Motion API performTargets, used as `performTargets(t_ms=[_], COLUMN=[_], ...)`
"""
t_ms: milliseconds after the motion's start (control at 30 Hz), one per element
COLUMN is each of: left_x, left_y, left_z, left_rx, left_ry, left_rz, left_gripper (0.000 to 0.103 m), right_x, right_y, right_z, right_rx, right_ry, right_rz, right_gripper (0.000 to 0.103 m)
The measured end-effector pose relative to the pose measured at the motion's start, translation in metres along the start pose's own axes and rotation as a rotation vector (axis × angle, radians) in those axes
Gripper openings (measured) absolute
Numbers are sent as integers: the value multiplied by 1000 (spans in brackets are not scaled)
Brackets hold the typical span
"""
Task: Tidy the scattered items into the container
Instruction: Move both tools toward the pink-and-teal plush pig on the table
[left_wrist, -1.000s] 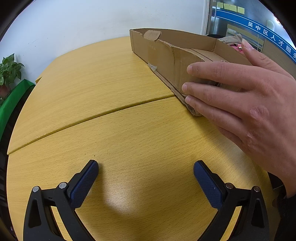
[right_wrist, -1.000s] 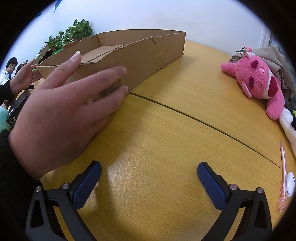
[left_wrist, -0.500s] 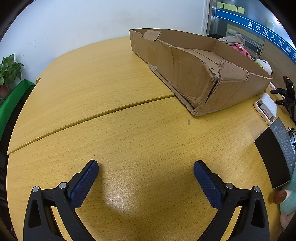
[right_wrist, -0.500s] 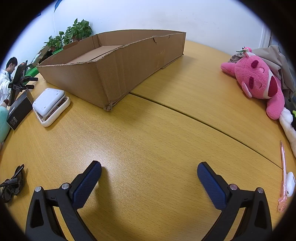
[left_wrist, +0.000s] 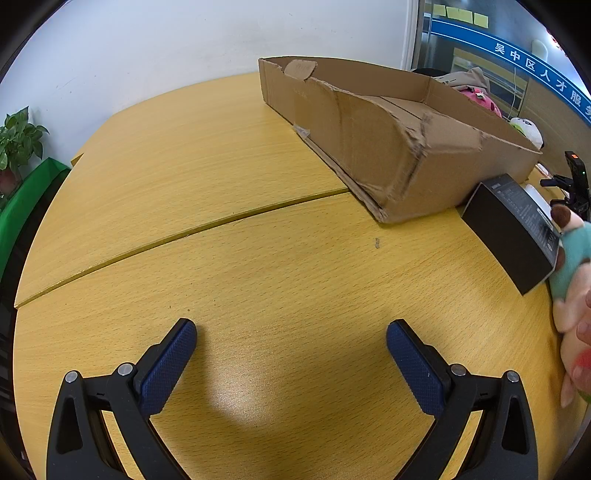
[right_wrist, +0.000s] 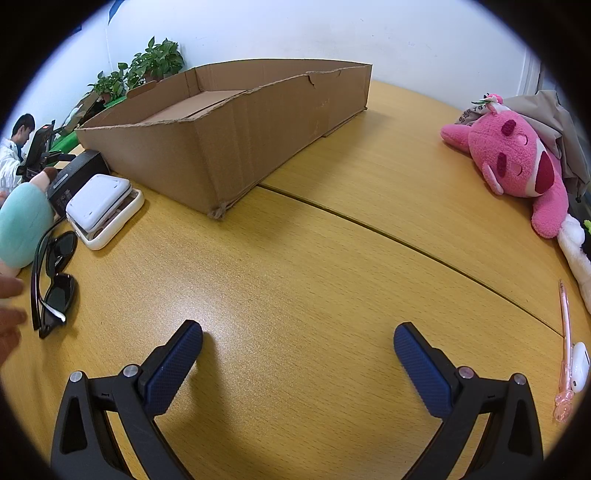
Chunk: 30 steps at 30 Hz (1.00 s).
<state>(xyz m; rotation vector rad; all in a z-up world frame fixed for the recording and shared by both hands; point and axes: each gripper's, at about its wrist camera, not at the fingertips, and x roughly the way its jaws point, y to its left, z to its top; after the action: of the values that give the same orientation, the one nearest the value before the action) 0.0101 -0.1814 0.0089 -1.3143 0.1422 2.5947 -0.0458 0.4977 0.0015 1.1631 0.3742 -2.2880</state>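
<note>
A long shallow cardboard box (left_wrist: 388, 147) (right_wrist: 229, 136) lies on the wooden table, torn along its near wall. Beside its end sit a black box (left_wrist: 513, 229) (right_wrist: 75, 177), a white case (right_wrist: 105, 206), black sunglasses (right_wrist: 55, 277) and a teal plush toy (left_wrist: 574, 273) (right_wrist: 22, 225). A pink plush (right_wrist: 517, 166), a pink pen (right_wrist: 565, 347) and a white earbud case (right_wrist: 580, 365) lie to the right. My left gripper (left_wrist: 291, 360) and right gripper (right_wrist: 297, 360) are both open above bare table, holding nothing.
A person's fingers (right_wrist: 9, 306) (left_wrist: 583, 350) show at the frame edge near the teal plush. Potted plants (right_wrist: 147, 70) stand by the wall behind the box. A seated person (right_wrist: 16, 147) and a tripod-mounted device (left_wrist: 572, 177) are beyond the table.
The hand that rested on the cardboard box has pulled away. A teal plush, a black box and sunglasses now lie beside the box's end. Both grippers have stayed put.
</note>
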Motion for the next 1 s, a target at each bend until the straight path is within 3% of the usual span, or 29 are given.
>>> performTargets(t_ms=[600,1000], left_x=[0,1], left_y=[-1,-7], left_z=[-1,2], left_rx=[0,-30], left_ry=[0,-2], left_rz=[0,19], left_gripper=[103,103], right_x=[0,-3], right_y=[0,41], right_z=[0,-3], right_rx=[3,287], right_ry=[0,2], right_rz=[-5,-215], right_gripper=[103,103])
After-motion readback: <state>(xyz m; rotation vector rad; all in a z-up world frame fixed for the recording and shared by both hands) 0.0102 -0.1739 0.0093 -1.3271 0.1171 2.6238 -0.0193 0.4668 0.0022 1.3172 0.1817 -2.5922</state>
